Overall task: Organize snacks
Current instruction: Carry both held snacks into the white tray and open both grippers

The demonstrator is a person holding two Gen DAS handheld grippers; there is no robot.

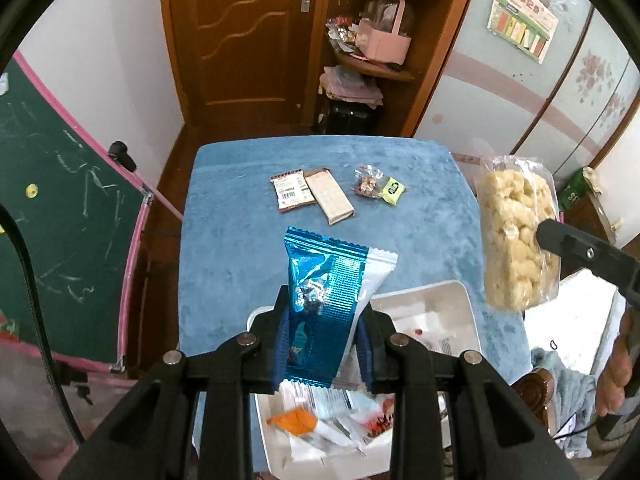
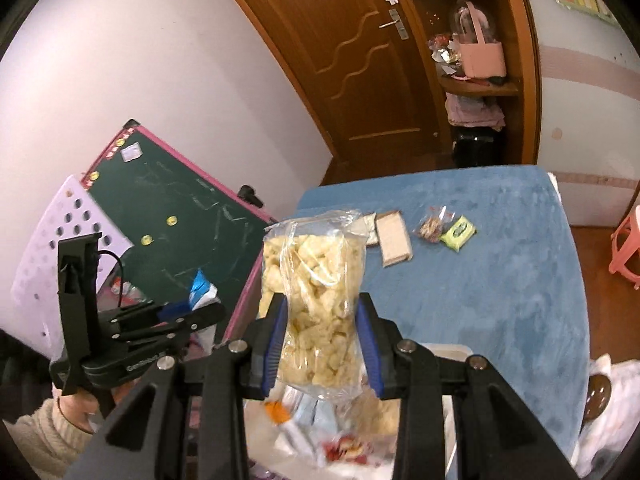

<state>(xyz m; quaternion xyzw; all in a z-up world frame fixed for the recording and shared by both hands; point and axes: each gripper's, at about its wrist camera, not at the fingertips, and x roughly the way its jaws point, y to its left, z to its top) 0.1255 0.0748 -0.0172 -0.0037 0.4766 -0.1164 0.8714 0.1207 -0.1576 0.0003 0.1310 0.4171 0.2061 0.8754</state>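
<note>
My left gripper (image 1: 324,332) is shut on a blue and white foil snack packet (image 1: 332,300), held upright above a white box (image 1: 460,292) of mixed snacks at the near table edge. My right gripper (image 2: 322,340) is shut on a clear bag of puffed rice cake (image 2: 312,300), also held in the air; the bag shows in the left wrist view (image 1: 516,236) at right. On the blue tablecloth (image 1: 240,248) lie a brown packet (image 1: 291,191), a beige bar (image 1: 330,197), a clear nut pouch (image 1: 368,184) and a green packet (image 1: 393,189).
A green chalkboard with pink frame (image 1: 60,216) leans left of the table. A wooden door (image 1: 240,32) and corner shelf with a pink bag (image 1: 384,40) stand behind. A pink stool (image 2: 626,248) is at far right. The left gripper's body (image 2: 132,332) shows at left.
</note>
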